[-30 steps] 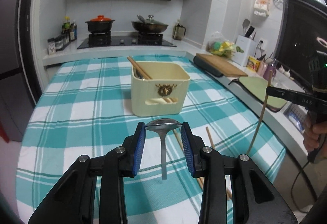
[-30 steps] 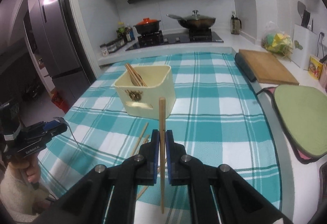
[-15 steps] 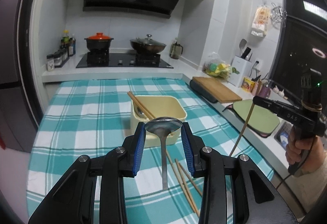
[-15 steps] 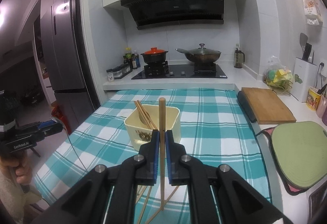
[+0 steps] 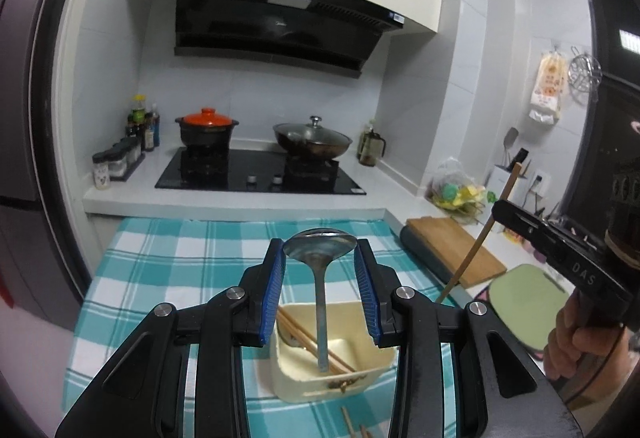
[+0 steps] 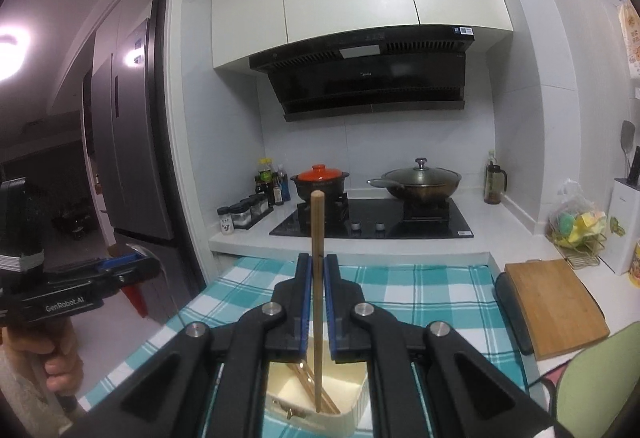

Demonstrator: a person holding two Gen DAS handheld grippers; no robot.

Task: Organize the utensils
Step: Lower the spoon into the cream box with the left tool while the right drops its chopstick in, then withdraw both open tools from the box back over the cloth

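I have the left gripper clamped on the bowl of a spoon, the blue pads pressing its rim from either side, handle hanging straight down. The right gripper is pinched tight on a chopstick, which stands nearly upright between the pads, thick end up.

Both pieces hang over the bin, the cream tub on the checked cloth. In the left wrist view the spoon's handle tip sits inside the tub's outline, beside chopsticks already leaning in it. In the right wrist view the chopstick's lower tip also falls within the rim, next to that same pair.

What matters for me: each long axis is close to vertical and the tub lies directly below the fingers, so I judge the move is a straight lowering, then letting go. I can't tell how high the tips are above the rim. More chopsticks lie on the cloth in front of the tub
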